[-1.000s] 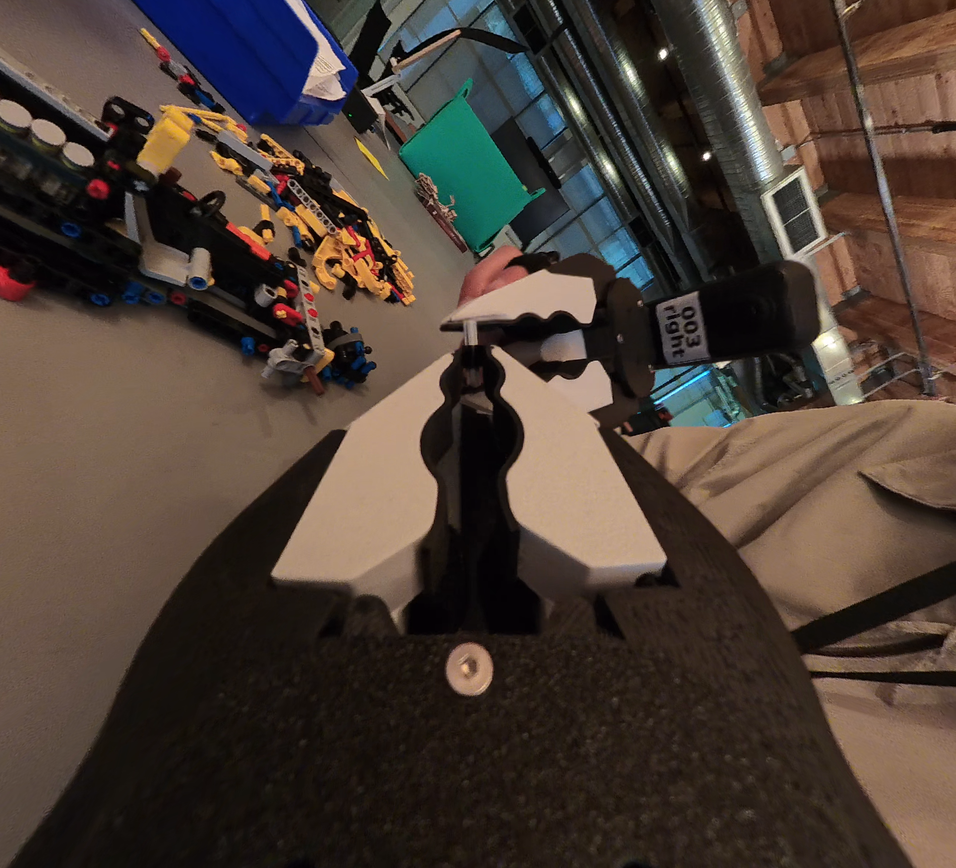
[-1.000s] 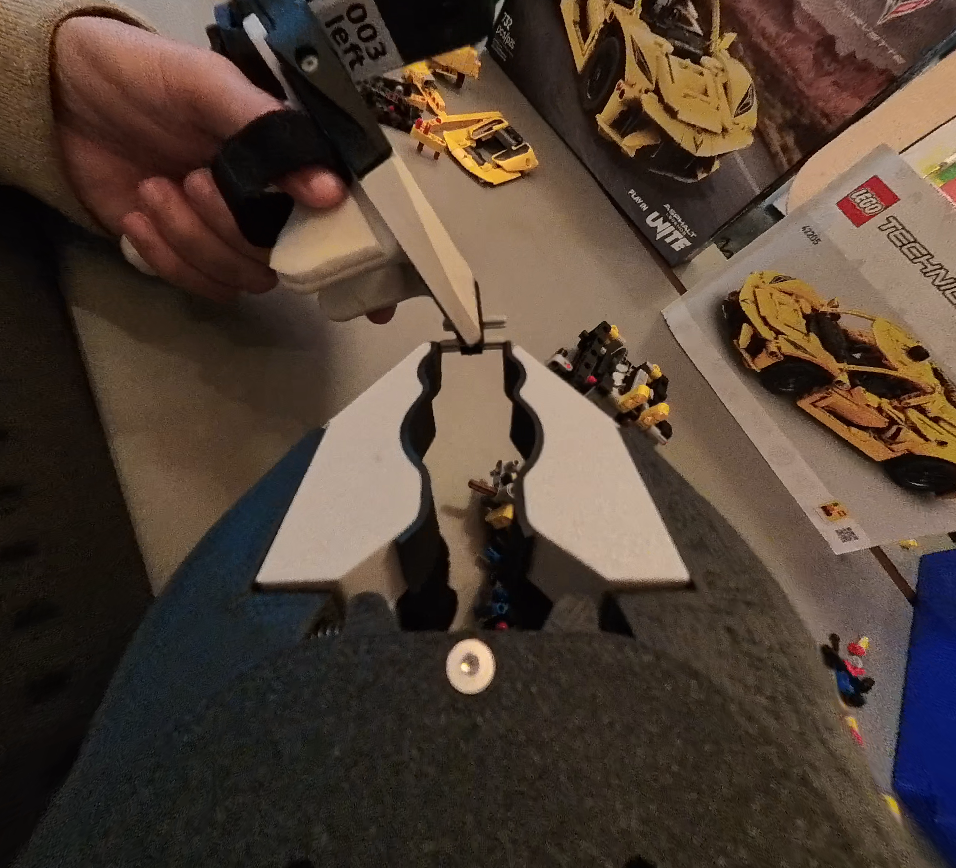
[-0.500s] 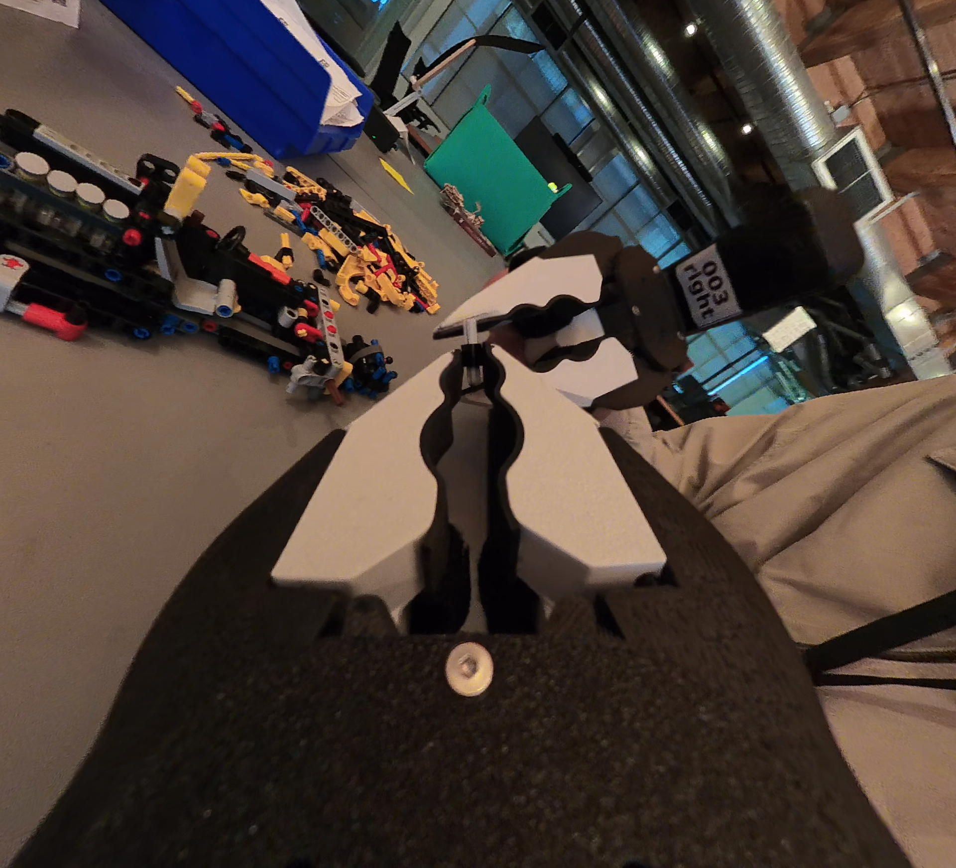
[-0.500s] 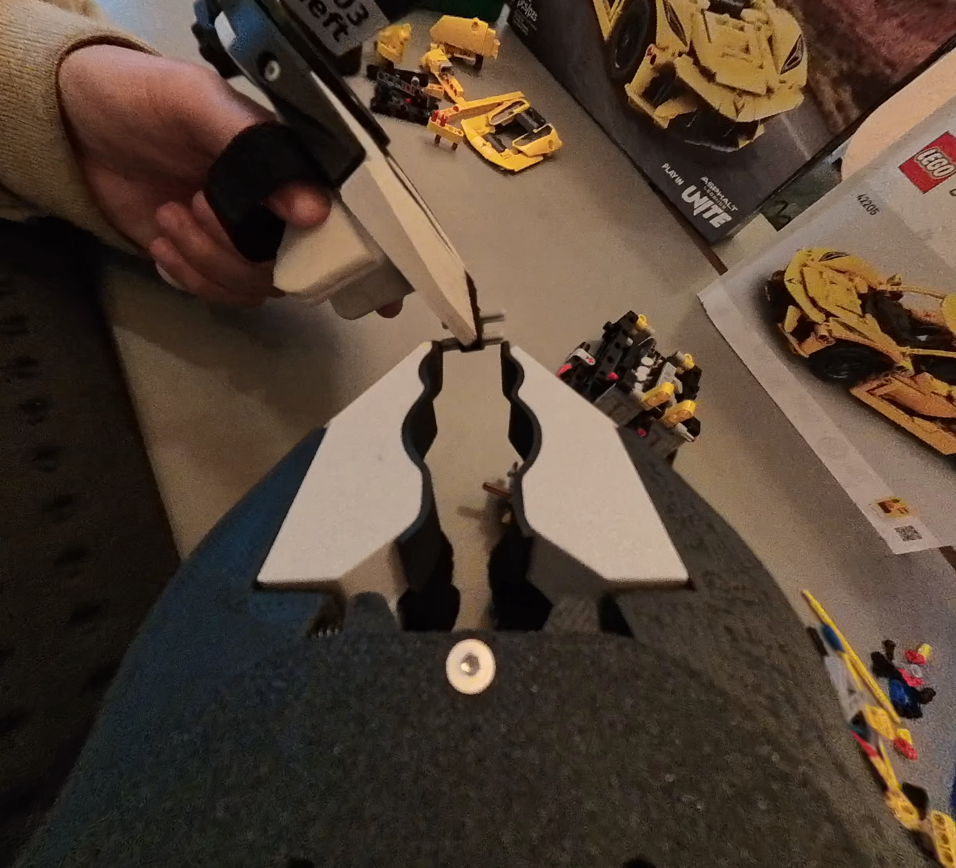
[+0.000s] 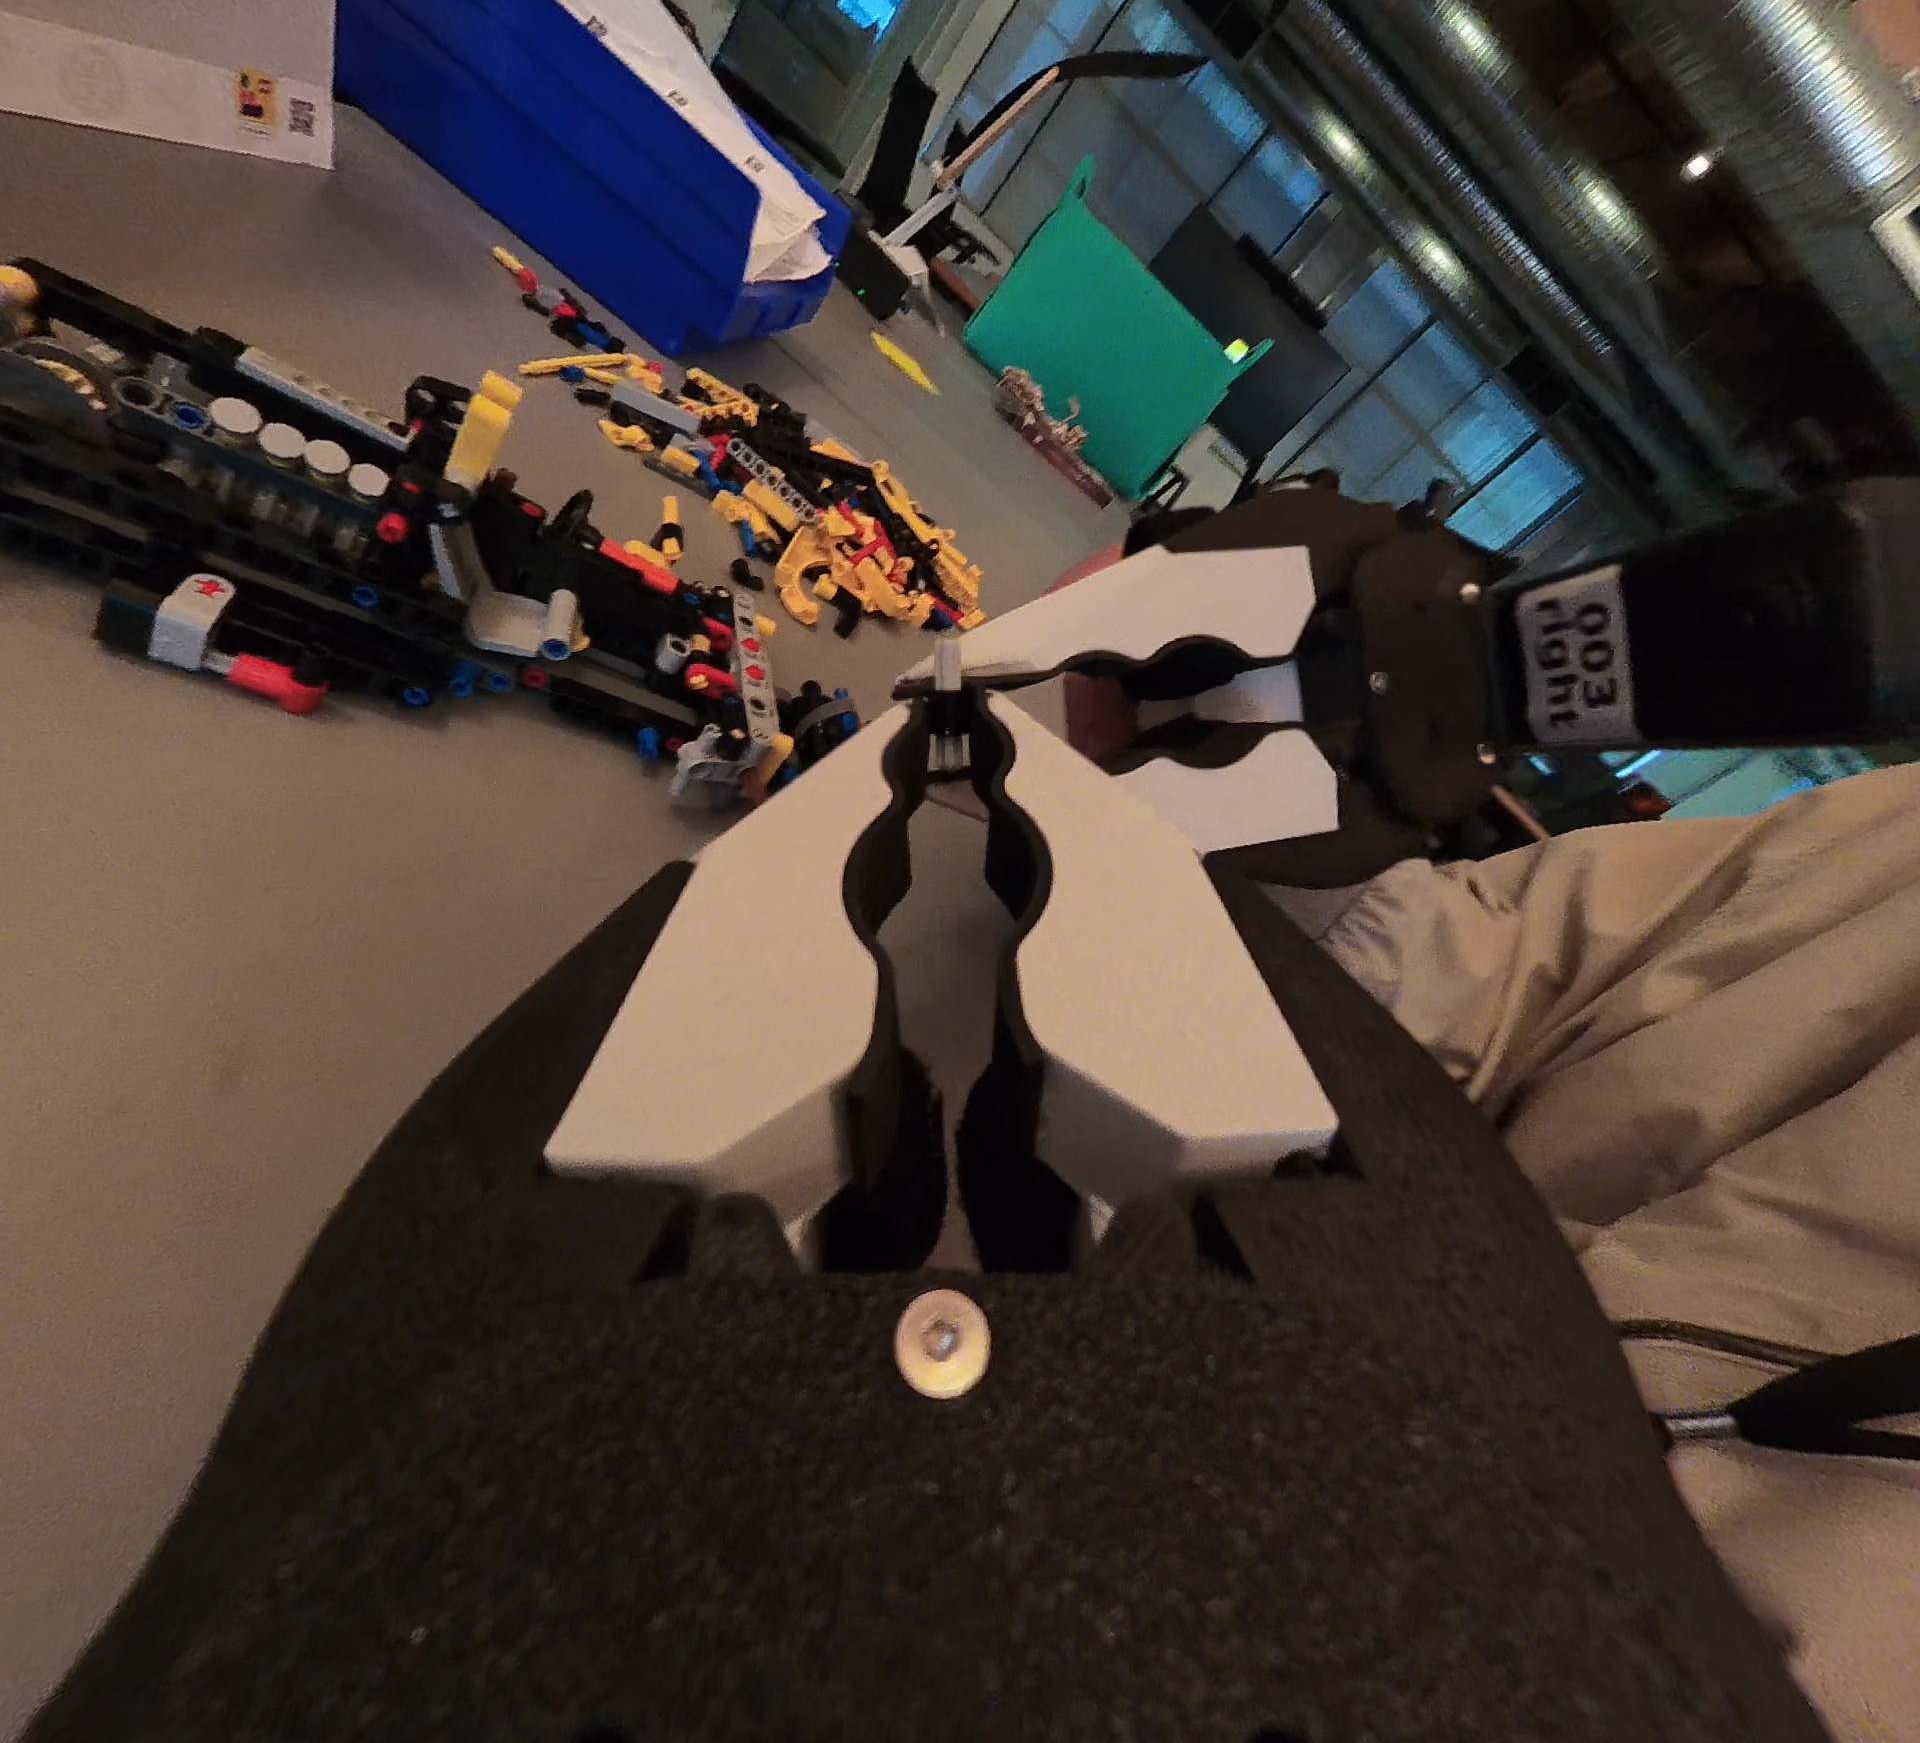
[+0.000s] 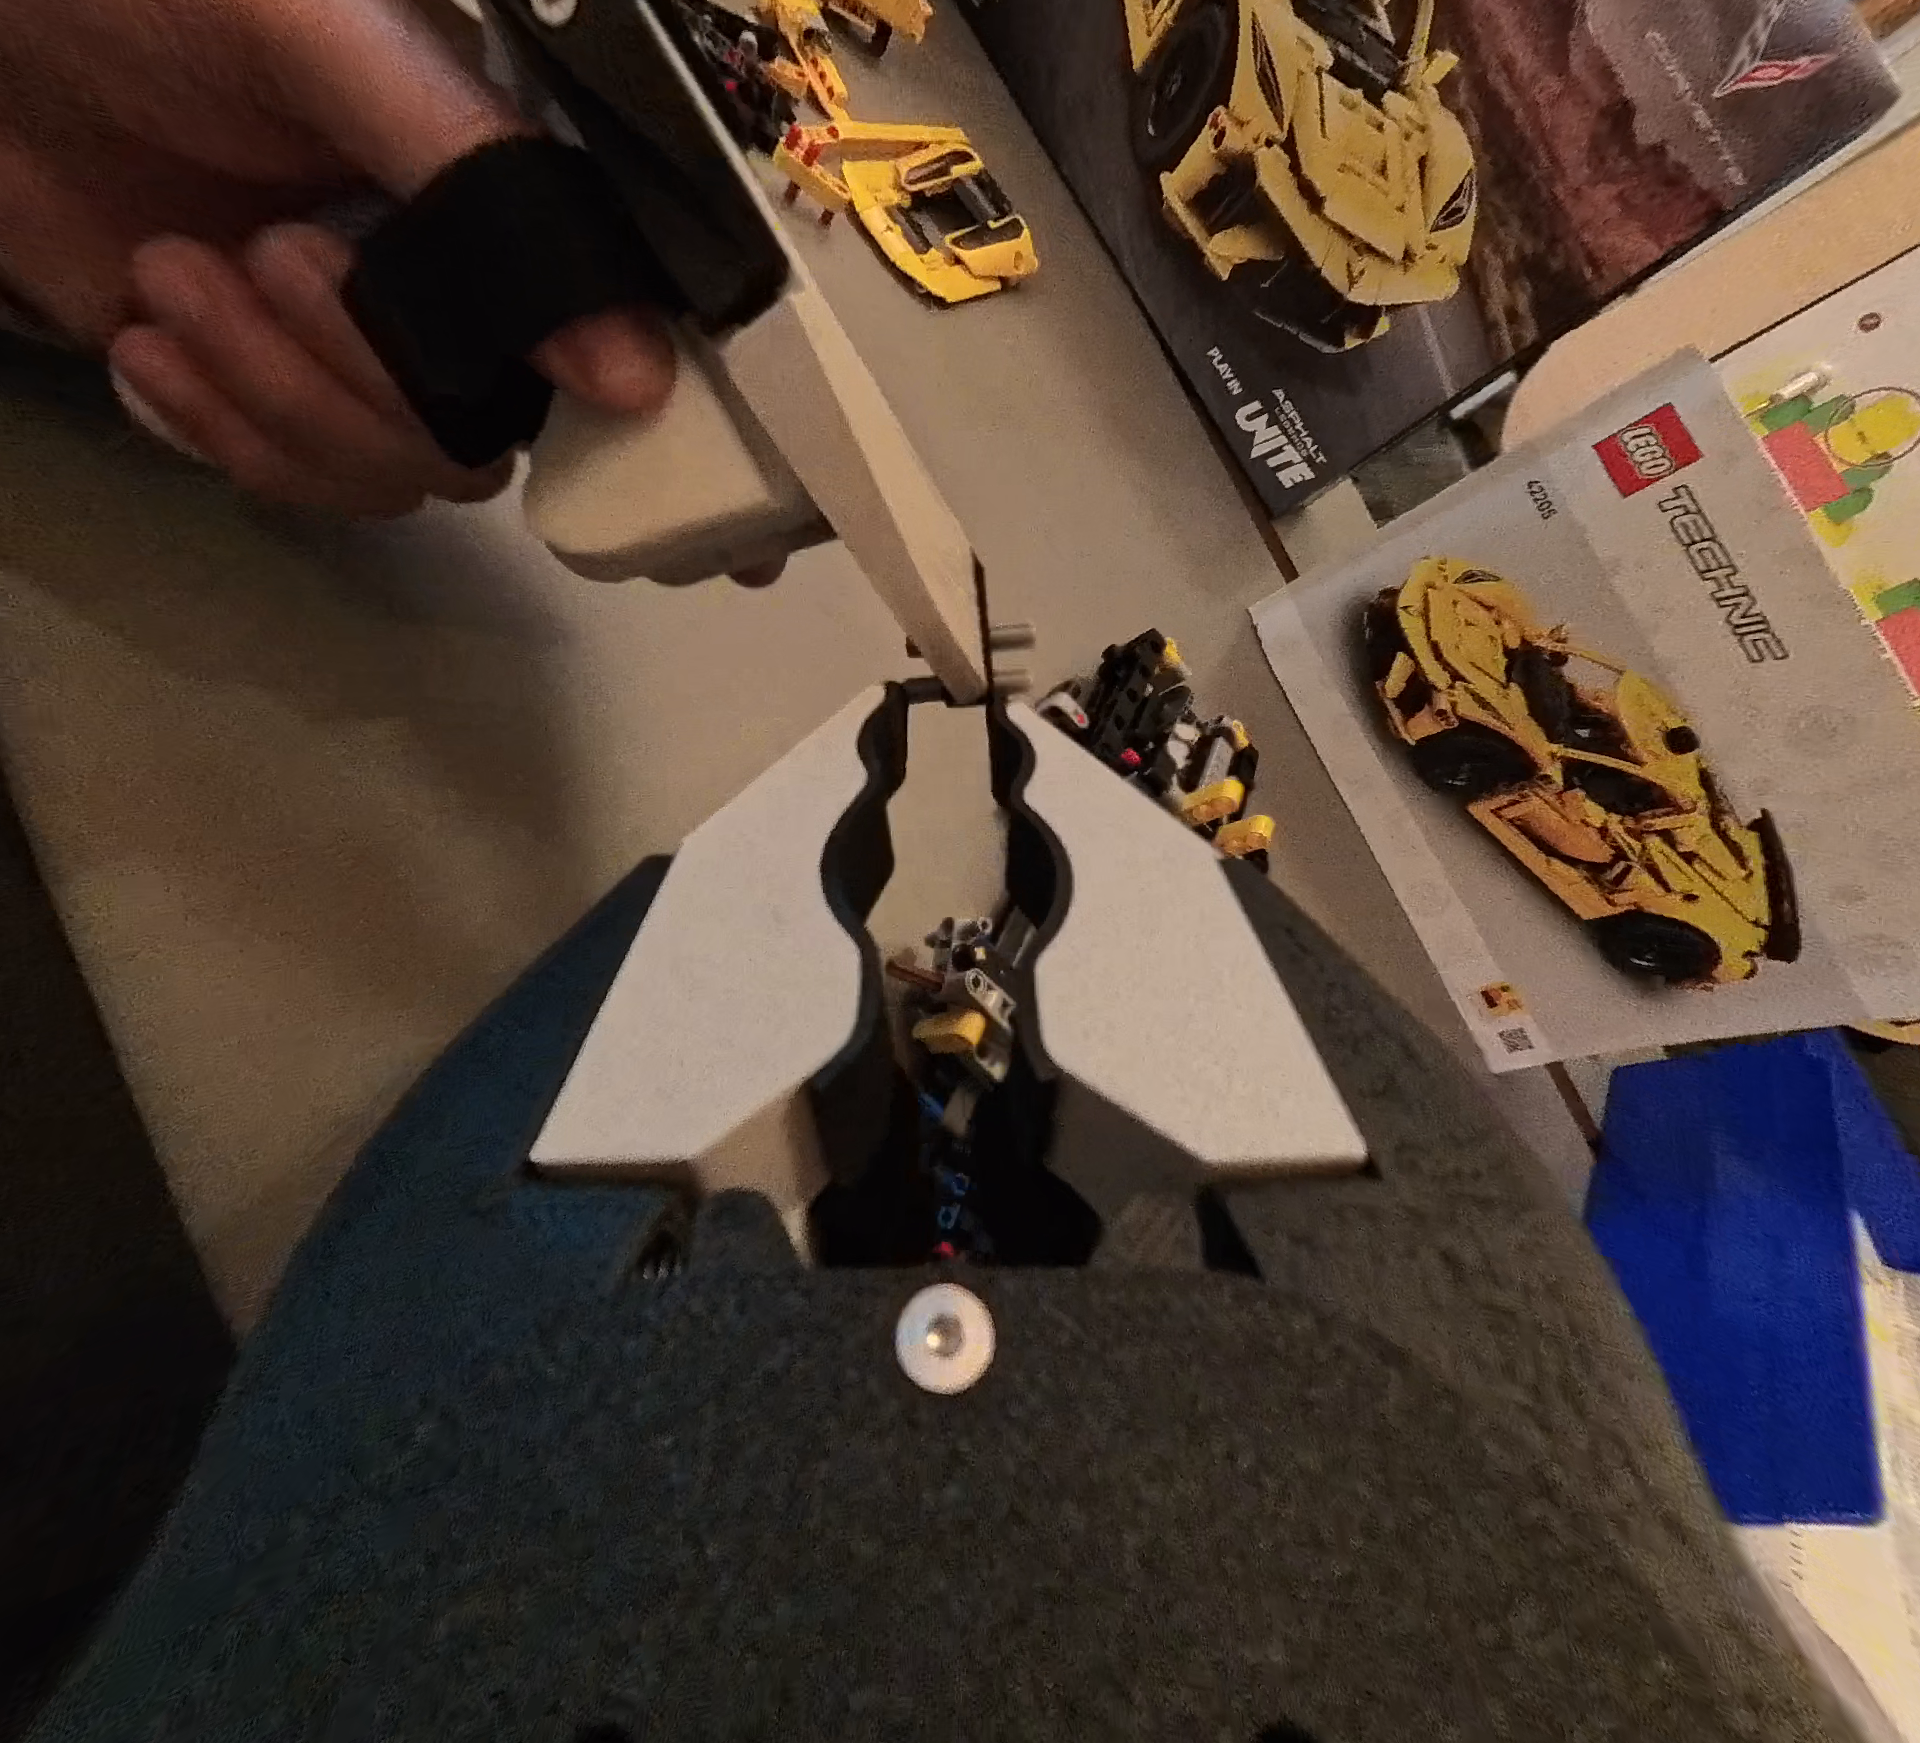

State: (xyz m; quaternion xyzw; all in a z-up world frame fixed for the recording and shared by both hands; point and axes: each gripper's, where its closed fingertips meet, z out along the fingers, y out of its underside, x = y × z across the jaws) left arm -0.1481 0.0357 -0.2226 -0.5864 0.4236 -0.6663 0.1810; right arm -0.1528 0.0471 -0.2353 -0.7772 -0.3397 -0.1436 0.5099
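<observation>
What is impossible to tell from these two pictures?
- Left wrist view: the small grey piece at the left hand-held gripper tip is too small to identify.
- Right wrist view: whether the right hand-held gripper pinches that piece; the left one's finger covers it.
- The blue bin is blurred and cut off by the edge.

I can make out a white label (image 5: 1569,659) with dark print on the black handle of the right gripper (image 5: 940,677). The dark box (image 6: 1558,135) showing a yellow car carries white lettering at its near corner. The instruction booklet (image 6: 1818,758) has a red logo square, dark lettering and a small code. The white sheet (image 5: 156,93) bears tiny marks, too small for me to read.
</observation>
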